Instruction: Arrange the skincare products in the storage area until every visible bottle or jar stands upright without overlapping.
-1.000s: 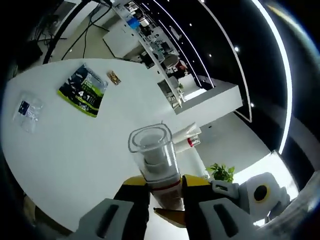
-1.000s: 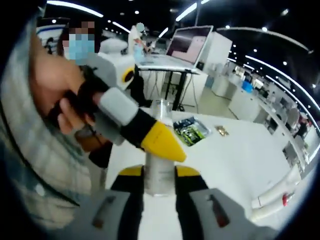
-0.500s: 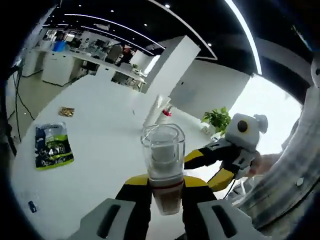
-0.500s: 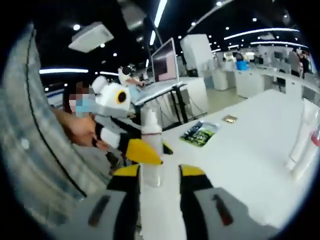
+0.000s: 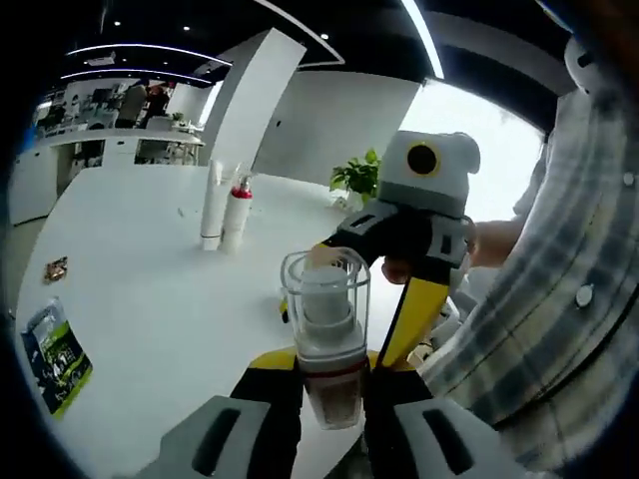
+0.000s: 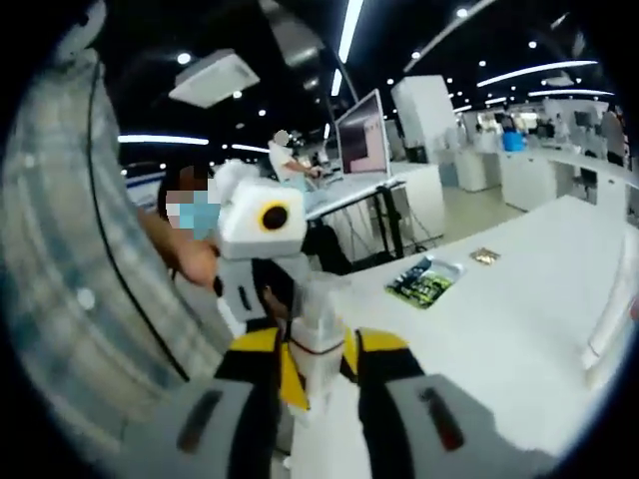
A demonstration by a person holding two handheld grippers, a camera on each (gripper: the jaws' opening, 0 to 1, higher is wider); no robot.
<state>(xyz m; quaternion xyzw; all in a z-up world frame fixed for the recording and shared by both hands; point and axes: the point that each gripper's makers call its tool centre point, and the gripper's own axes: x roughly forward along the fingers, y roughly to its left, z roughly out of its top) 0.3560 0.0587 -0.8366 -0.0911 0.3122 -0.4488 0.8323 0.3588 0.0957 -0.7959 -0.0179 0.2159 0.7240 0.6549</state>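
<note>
While my left gripper [image 5: 329, 384] stays clamped on the clear-capped bottle [image 5: 325, 334], the scene behind it has swung round again. Half a second ago the green packet [image 5: 55, 354] lay well up on the left of the left gripper view; now it sits low at the left edge, with the small wrapper [image 5: 55, 268] above it. The two white tubes [image 5: 222, 208], one with a red collar, stand upright on the white table [image 5: 150, 289], far back and left of centre. That is the camera turning, not the things moving.

My right gripper [image 5: 399, 334] is much closer now in the left gripper view: its yellow jaw hangs just beside the bottle's right side, and my hand [image 5: 469, 244] grips the handle above. Earlier it stood further off to the right.

Over in the right gripper view, my right gripper [image 6: 315, 364] is closed on the white pump bottle [image 6: 315, 334], which stands upright between the jaws, held up above the table [image 6: 499, 329]. The left gripper [image 6: 265, 239] has come in tight behind it; a moment ago its yellow tip sat lower on the left. The green packet [image 6: 421, 287] and wrapper [image 6: 485, 255] lie on the table beyond.
</note>
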